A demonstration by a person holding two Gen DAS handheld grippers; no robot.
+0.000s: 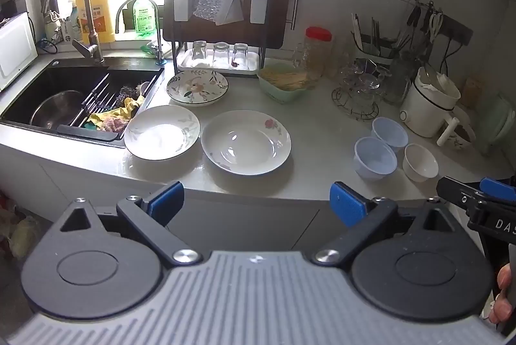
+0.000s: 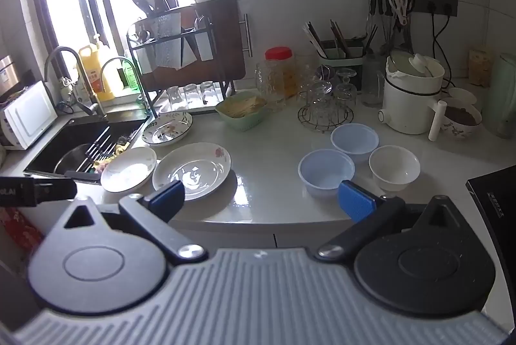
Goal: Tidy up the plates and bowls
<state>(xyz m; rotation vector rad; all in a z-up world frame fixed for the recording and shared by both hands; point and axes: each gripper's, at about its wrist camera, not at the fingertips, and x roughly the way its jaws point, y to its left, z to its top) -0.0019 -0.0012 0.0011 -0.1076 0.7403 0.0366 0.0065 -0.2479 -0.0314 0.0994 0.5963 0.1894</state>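
Three plates lie on the white counter: a white plate with a pink flower [image 1: 245, 142] [image 2: 192, 169], a white leaf-print plate [image 1: 162, 131] [image 2: 129, 169] next to the sink, and a patterned floral plate [image 1: 197, 86] [image 2: 167, 127] behind them. To the right stand two pale blue bowls [image 1: 375, 158] [image 1: 389, 133] [image 2: 325, 172] [image 2: 354, 138] and a white bowl [image 1: 420, 162] [image 2: 394, 167]. My left gripper [image 1: 256, 204] is open and empty, in front of the counter edge before the flower plate. My right gripper [image 2: 261, 198] is open and empty, before the near blue bowl.
A black sink [image 1: 48, 86] with a steel bowl and rags is at the left. A dish rack [image 1: 222, 22] with upturned glasses stands behind the plates. A green basket [image 1: 283, 82], jars, a glass holder [image 1: 356, 99] and a white pot [image 1: 430, 103] crowd the back right.
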